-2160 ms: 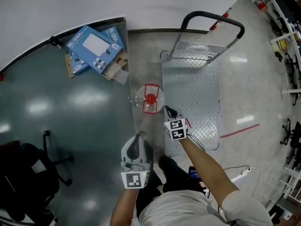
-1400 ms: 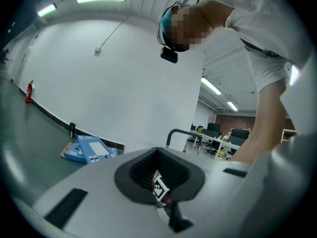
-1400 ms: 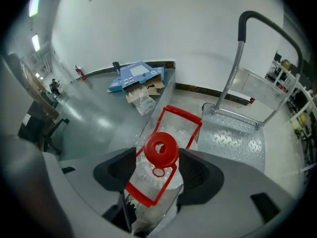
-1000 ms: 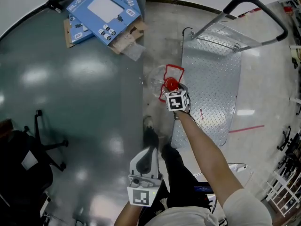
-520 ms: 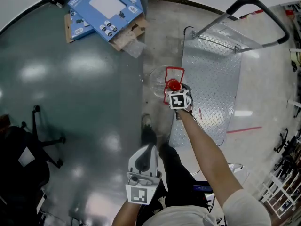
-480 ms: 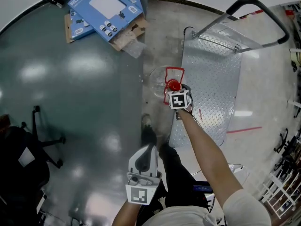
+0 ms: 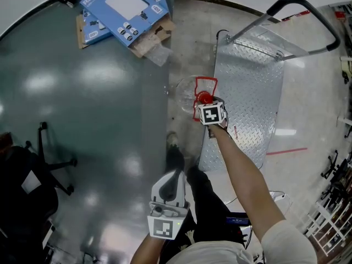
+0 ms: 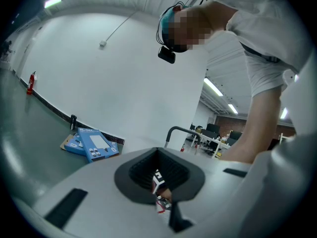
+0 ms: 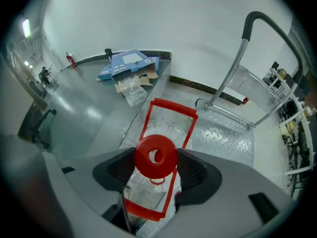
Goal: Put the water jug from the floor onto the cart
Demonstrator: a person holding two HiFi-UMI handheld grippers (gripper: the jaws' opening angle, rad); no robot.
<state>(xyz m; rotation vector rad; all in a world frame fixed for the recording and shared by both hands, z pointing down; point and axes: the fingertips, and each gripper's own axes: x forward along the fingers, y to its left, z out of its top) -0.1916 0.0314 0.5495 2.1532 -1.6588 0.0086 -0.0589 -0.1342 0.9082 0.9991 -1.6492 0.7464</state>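
Note:
The clear water jug (image 7: 186,92) with a red cap (image 7: 204,97) and red carry frame stands on the floor just left of the steel cart (image 7: 250,87). My right gripper (image 7: 207,102) is right over it, jaws pressed on both sides of the red cap (image 9: 156,155), with the jug's red frame (image 9: 169,116) below. The cart deck (image 9: 225,135) lies to the right. My left gripper (image 7: 173,175) hangs back near the person's legs, away from the jug, jaws together and holding nothing; in its own view the left gripper (image 8: 159,176) points towards the wall.
Blue boxes and torn cardboard (image 7: 122,7) lie by the wall at upper left. The cart's black push handle (image 7: 304,9) rises at its far end. An office chair (image 7: 30,172) stands at the left. The person's shoes (image 7: 176,157) are just short of the jug.
Earlier my right gripper came over the jug and shut on its cap while my left gripper drew back. In the last half second almost nothing has moved.

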